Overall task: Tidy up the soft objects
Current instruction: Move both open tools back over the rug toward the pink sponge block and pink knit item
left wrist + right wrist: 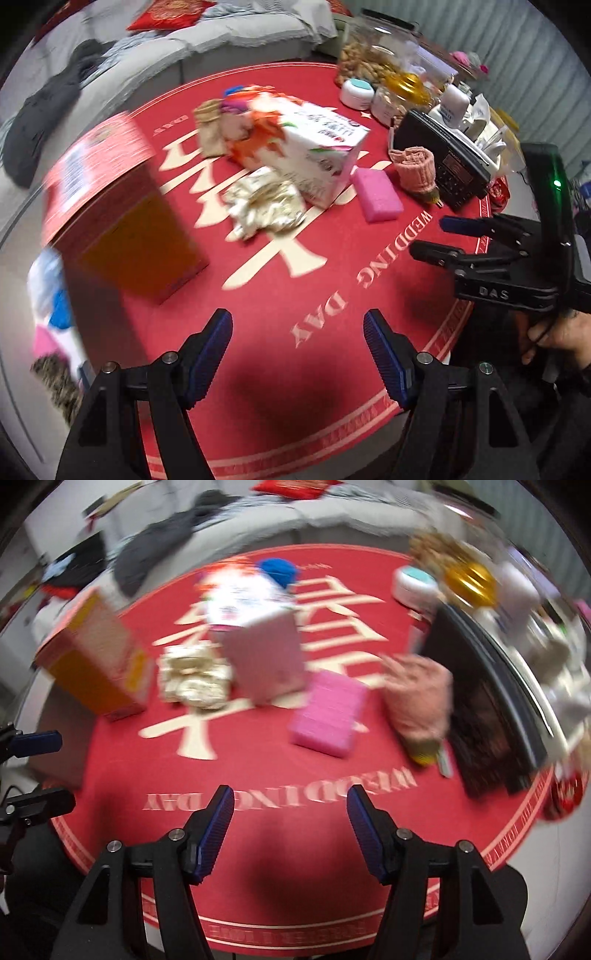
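A: What's the soft stuff look like?

B: Pink sponge, a flat rectangular block w/ a rough top, lies flat on the red tablecloth, near centre. Just right of it is a pink knit cloth, ribbed and bunched up, resting against the black radio. A crumpled cream bag sits left of the sponge, touching the white carton.

A: Which way does the sponge run?

B: In the right wrist view its long axis goes from near-left to far-right, short end toward the camera. The knit cloth is blurred there; its long axis seems to run roughly front to back, but I can't tell exactly.

A: Grippers?

B: Left gripper has its fingers well apart, nothing between, hovering over the cloth's near edge. Right gripper is the same, fingers spread and empty, sponge ahead and apart from it. An orange-red box stands at the left.
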Motion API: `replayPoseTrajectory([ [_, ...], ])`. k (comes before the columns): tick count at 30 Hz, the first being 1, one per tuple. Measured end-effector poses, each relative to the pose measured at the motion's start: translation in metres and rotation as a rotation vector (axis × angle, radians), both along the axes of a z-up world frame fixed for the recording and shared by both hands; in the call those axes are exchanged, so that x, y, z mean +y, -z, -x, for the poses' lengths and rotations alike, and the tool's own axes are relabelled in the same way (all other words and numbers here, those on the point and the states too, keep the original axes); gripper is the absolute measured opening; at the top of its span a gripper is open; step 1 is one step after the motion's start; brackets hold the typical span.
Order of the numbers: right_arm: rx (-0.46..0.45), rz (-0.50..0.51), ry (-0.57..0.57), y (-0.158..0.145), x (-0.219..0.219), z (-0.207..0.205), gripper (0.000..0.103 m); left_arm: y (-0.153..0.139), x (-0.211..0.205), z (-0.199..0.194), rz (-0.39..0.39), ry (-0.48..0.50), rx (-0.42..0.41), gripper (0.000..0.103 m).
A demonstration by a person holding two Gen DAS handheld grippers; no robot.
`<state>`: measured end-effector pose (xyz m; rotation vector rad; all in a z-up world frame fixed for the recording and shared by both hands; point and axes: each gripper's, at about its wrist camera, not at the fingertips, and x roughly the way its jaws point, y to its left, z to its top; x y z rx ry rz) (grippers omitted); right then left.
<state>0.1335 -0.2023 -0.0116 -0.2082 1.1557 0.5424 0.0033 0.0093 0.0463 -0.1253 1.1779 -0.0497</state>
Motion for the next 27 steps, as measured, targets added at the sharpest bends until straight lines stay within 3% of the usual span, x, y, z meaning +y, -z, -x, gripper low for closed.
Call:
replayPoseTrajectory([
  [6,-0.012,-0.023,0.09,0.003,-0.032,-0.019,0.067,0.023,-0.029,-0.045,-0.046,0.033,-0.013,0.074],
  [12,-0.077,-0.035,0.149,0.002,-0.052,-0.041,0.067,0.042,-0.06,-0.069,0.067,0.086,0.021,0.074],
  [17,-0.111,-0.056,0.092,0.0,-0.049,-0.06,0.067,0.052,-0.082,-0.078,0.082,0.123,0.032,0.074],
  [21,-0.167,-0.015,0.021,-0.002,-0.031,-0.065,0.067,0.055,-0.078,-0.078,0.104,0.111,0.038,0.074],
  [27,-0.174,-0.016,-0.025,0.002,-0.024,-0.063,0.067,0.054,-0.073,-0.081,0.103,0.095,0.029,0.074],
])
